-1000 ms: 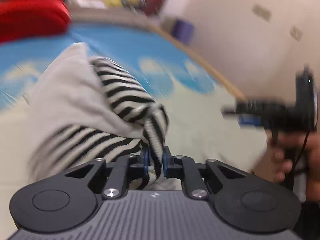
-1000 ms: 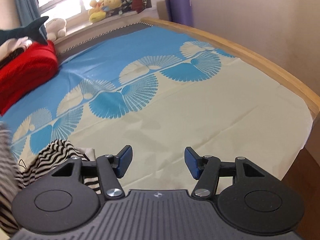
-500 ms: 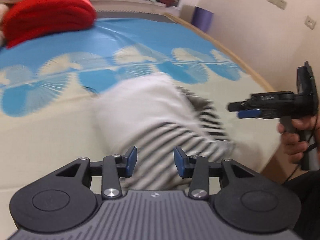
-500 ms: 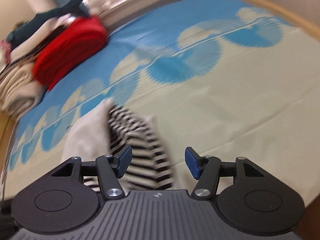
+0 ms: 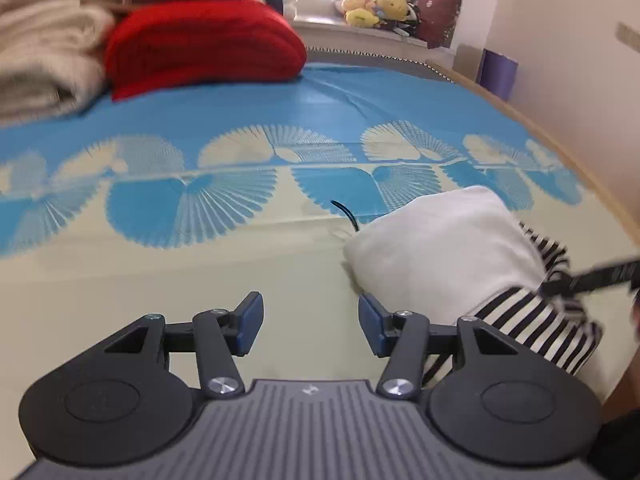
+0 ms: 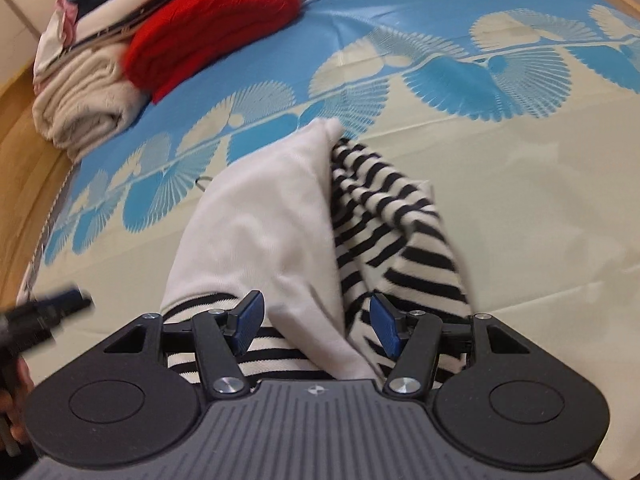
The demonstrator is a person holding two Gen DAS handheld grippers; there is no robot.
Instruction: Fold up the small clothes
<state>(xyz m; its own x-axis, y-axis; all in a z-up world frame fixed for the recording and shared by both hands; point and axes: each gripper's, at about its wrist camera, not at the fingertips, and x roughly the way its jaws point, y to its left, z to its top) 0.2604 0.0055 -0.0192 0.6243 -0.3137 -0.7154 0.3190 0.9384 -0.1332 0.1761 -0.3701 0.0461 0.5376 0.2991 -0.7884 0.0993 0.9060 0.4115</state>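
Left gripper (image 5: 310,322), jaws just opened and empty, sits beside the striped garment (image 6: 384,216); right gripper (image 6: 316,326) hovers spread over it, likely seeking an edge.

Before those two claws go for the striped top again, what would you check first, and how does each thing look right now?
1. Left gripper empty: ok, its fingers have just been opening, only bedsheet between them.
2. Right gripper open: ok, wide apart above the cloth, pads not pressing.
3. Striped garment lying flat: not ok, bunched, cream side folded over the stripes.
4. Room on the sheet to spread it: ok.
5. Folded pile, red knit, out of the way: ok, far back.
6. Sleeves and hem found: cannot tell.
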